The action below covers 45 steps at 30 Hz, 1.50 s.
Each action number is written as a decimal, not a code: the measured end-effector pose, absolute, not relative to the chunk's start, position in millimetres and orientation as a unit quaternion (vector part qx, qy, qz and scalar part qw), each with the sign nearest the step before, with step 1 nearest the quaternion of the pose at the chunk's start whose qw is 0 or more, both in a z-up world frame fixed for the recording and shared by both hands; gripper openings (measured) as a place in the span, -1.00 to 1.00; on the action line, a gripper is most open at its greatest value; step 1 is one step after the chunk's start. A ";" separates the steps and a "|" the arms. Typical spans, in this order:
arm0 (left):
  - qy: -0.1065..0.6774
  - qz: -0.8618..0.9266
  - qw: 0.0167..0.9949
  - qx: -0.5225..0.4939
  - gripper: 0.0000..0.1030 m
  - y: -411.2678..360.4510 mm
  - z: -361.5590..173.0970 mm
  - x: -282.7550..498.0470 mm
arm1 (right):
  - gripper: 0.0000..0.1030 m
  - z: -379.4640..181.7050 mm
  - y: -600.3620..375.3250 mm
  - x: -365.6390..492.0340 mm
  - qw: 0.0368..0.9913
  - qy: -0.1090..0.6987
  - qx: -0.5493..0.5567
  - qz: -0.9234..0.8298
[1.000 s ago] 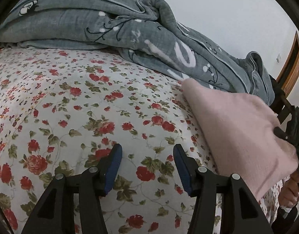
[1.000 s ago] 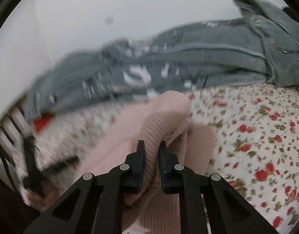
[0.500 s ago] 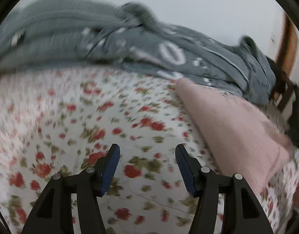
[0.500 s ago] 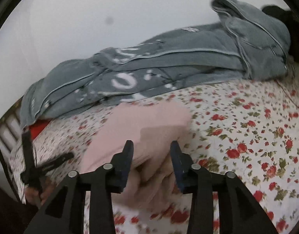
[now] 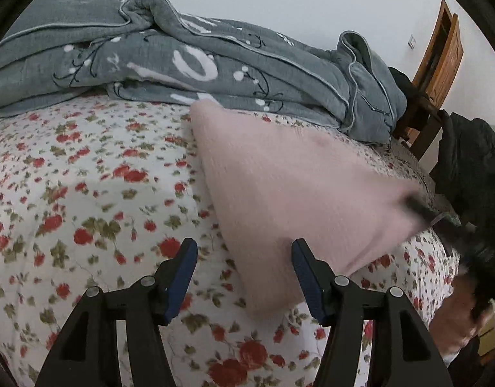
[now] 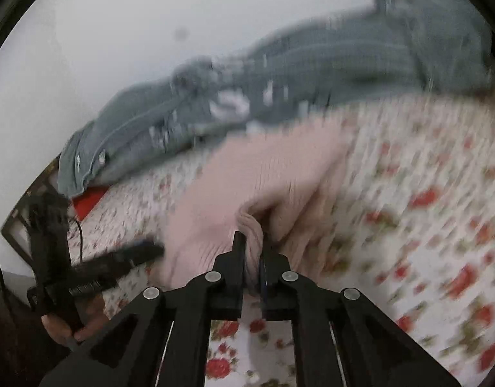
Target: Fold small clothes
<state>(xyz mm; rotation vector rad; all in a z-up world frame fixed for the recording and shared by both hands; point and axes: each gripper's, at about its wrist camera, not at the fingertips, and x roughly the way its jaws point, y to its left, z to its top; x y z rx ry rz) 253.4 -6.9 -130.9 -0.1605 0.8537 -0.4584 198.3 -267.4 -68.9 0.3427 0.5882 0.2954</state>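
The bed [image 5: 86, 193], under a floral sheet with a grey quilt [image 5: 215, 64] heaped behind, carries the pink knit [image 5: 296, 193], partly folded. It looks soft, light and limp, likely to sag and stretch, so hems and corners seem the best holds. The right tool [image 6: 252, 251] is clamped on a bunched near edge. The left tool [image 5: 241, 267] gapes empty, its jaws astride the knit's near corner without pressing it.
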 end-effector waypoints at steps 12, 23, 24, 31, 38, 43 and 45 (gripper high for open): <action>0.409 -0.229 0.882 -0.048 0.14 -9.0 -120.0 234.7 | -0.27 -89.5 -293.3 204.6 0.914 0.333 0.197 0.124; 0.421 -0.240 0.874 0.036 0.14 -39.7 -140.5 219.4 | -0.63 -109.3 -270.5 256.8 0.899 0.386 0.168 0.118; 0.416 -0.232 0.878 0.041 0.02 -43.4 -141.0 221.0 | -0.72 -108.0 -270.2 254.8 0.902 0.380 0.166 0.119; 0.404 -0.232 0.885 -0.009 -0.72 -23.2 -145.1 226.5 | -0.78 -115.1 -276.1 253.6 0.907 0.375 0.155 0.110; 0.424 -0.239 0.873 -0.037 -0.66 -0.4 -150.8 217.3 | -0.36 -91.1 -282.3 240.0 0.924 0.347 0.129 0.096; 0.430 -0.214 0.876 -0.048 -0.64 13.6 -147.6 220.8 | -0.36 -94.8 -284.0 262.5 0.914 0.364 0.153 0.097; 0.429 -0.209 0.877 -0.047 -0.63 15.8 -144.2 222.9 | -0.47 -110.6 -283.7 275.1 0.897 0.396 0.170 0.101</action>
